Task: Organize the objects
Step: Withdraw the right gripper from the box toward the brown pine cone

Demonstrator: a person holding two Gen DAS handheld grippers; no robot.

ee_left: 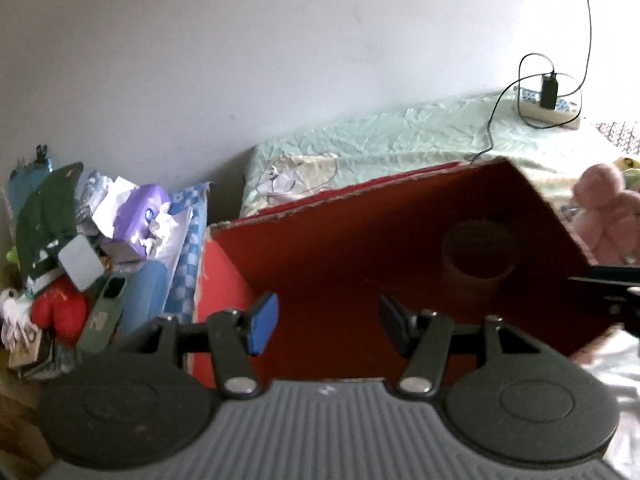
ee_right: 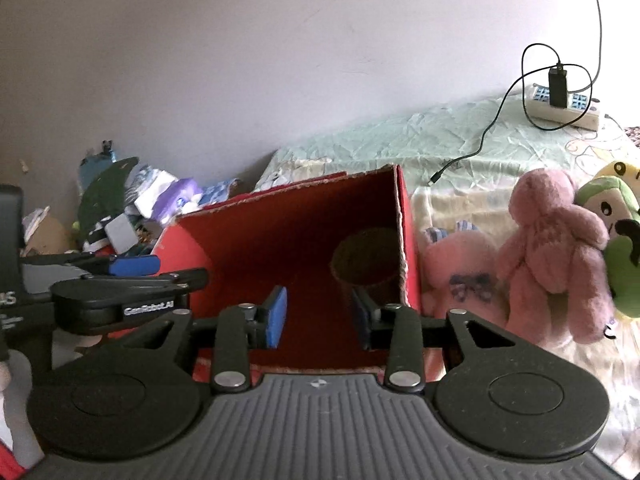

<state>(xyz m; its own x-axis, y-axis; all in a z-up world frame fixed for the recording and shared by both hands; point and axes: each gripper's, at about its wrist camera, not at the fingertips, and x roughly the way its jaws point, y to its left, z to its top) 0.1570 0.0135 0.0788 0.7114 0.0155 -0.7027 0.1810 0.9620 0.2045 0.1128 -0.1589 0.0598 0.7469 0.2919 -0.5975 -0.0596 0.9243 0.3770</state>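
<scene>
Pale, bare wall fills the upper half of both views, with a bed (ee_right: 360, 136) under a light green crumpled sheet running below it. At the far left a heap of clutter (ee_left: 100, 240) leans against the wall: paper, a purple packet, blue checked cloth and a red soft item. Next comes the left tool (ee_left: 326, 326), its 2 blue-padded fingers standing well apart with nothing between them, poised over the near edge of a red cardboard box (ee_left: 400, 232). That box lies open toward the cameras on the bed, and a brown cylindrical cup (ee_right: 366, 260) sits inside it near the right wall. From the right wrist view, the right tool (ee_right: 320, 316) is partly open and empty, its fingers framing the box's mouth just in front of the cup. Right of the box, 2 pink plush toys (ee_right: 556, 252) rest on the bed just beside the cardboard, then a green plush toy (ee_right: 616, 240). Farther back at the right, a white power strip (ee_right: 564, 106) with a black charger and cable lies on the sheet.
</scene>
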